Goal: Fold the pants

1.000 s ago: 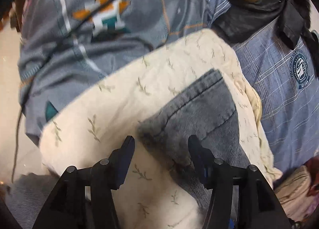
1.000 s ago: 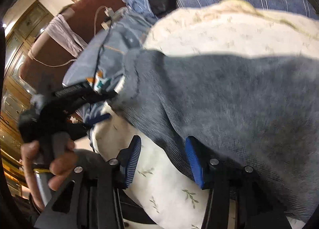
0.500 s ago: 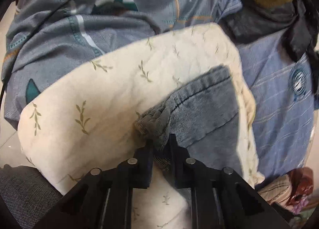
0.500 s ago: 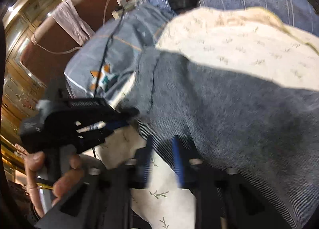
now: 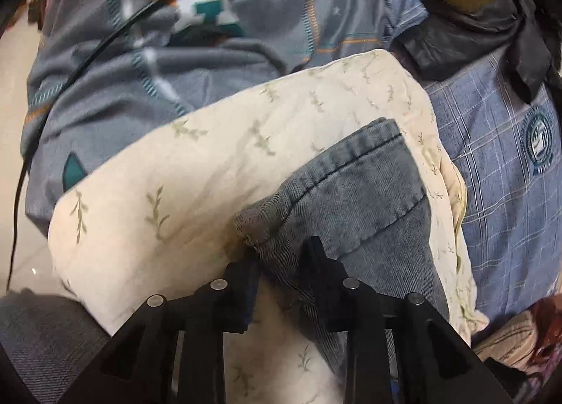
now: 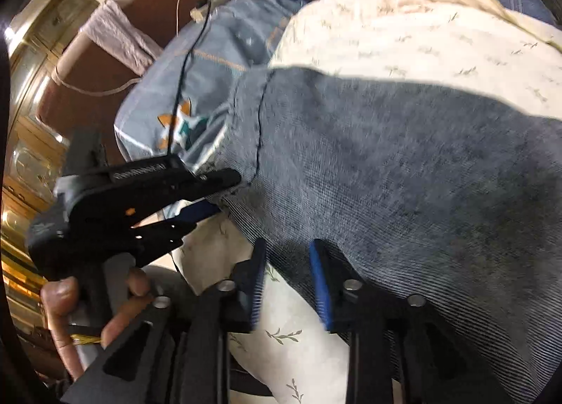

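Grey-blue denim pants point(image 5: 368, 200) lie on a cream quilt with a leaf print point(image 5: 196, 179). My left gripper point(image 5: 281, 253) is shut on the hem corner of the pants leg and lifts it a little. In the right wrist view the left gripper point(image 6: 224, 186) shows at the left, held by a hand, pinching that same corner. My right gripper point(image 6: 286, 263) is shut on the near edge of the pants point(image 6: 404, 165), with a fold of denim between its blue pads point(image 6: 318, 274).
The quilt point(image 6: 439, 42) rests on a bed among a grey blanket with an orange star point(image 5: 196, 0), a blue plaid sheet point(image 5: 498, 165) and dark clothes point(image 5: 467, 17). A black cable point(image 5: 105, 42) crosses the blanket. A brown headboard point(image 6: 105, 63) stands at the left.
Both grippers were open a second ago and have closed on the pants edge. The left one has lifted the hem corner slightly.
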The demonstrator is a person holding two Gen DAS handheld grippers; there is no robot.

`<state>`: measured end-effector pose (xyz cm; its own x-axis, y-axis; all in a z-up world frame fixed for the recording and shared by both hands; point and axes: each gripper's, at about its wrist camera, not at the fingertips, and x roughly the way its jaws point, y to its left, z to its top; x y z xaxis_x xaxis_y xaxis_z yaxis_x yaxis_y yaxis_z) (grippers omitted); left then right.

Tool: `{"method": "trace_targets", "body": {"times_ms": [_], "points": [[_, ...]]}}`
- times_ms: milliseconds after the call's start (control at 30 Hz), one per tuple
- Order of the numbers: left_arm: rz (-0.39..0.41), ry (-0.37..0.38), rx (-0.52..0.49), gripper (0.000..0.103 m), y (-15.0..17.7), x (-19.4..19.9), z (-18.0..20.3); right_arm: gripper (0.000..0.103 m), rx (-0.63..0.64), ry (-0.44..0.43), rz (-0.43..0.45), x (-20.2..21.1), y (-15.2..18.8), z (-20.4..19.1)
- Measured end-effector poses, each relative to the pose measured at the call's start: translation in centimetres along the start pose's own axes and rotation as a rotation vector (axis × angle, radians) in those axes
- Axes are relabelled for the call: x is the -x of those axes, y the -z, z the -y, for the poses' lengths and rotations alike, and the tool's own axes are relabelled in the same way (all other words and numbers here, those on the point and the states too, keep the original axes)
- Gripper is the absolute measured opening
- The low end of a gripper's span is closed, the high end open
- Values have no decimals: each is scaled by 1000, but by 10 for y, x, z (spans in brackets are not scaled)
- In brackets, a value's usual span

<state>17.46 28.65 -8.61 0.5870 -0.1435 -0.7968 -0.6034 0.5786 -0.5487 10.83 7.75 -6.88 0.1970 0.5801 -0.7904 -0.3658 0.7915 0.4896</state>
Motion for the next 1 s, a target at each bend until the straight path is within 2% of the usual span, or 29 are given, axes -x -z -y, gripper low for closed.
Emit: {"method": "trace_targets", "body": {"times_ms": [133, 233, 267, 367, 467, 500, 567, 667, 733, 833, 900, 1000], "points": [[98, 17, -81, 11, 7, 20, 15, 35, -26, 6, 51, 20, -6, 2], [239, 6, -250, 11, 28, 53, 46, 45, -50, -6, 99, 44, -8, 8], [305, 7, -339, 11, 40, 66, 62, 48, -63, -14, 111, 53, -8, 11], [446, 14, -538, 11, 73, 93, 96, 52, -107, -37, 160, 84, -7, 24], [527, 95, -700, 11, 108, 114, 123, 53, -133, -32, 210, 122, -5, 42], [547, 157, -758, 11, 122, 123, 132, 54, -142, -28, 230, 135, -4, 47], [570, 234, -862, 11, 147, 134, 144, 57, -163, -21, 283, 166, 4, 63], [548, 320, -1022, 11, 193, 134, 165, 59, -210, -27, 351, 197, 16, 84], [511, 330, -1101, 11, 215, 121, 177, 64, -240, -51, 401, 217, 26, 103], [380, 398, -1186, 11, 247, 99, 180, 70, -286, -77, 475, 233, 39, 127], [283, 403, -1255, 11, 269, 80, 183, 71, -315, -132, 481, 234, 39, 141], [222, 414, -1338, 11, 295, 70, 184, 74, -328, -159, 488, 241, 42, 159]]}}
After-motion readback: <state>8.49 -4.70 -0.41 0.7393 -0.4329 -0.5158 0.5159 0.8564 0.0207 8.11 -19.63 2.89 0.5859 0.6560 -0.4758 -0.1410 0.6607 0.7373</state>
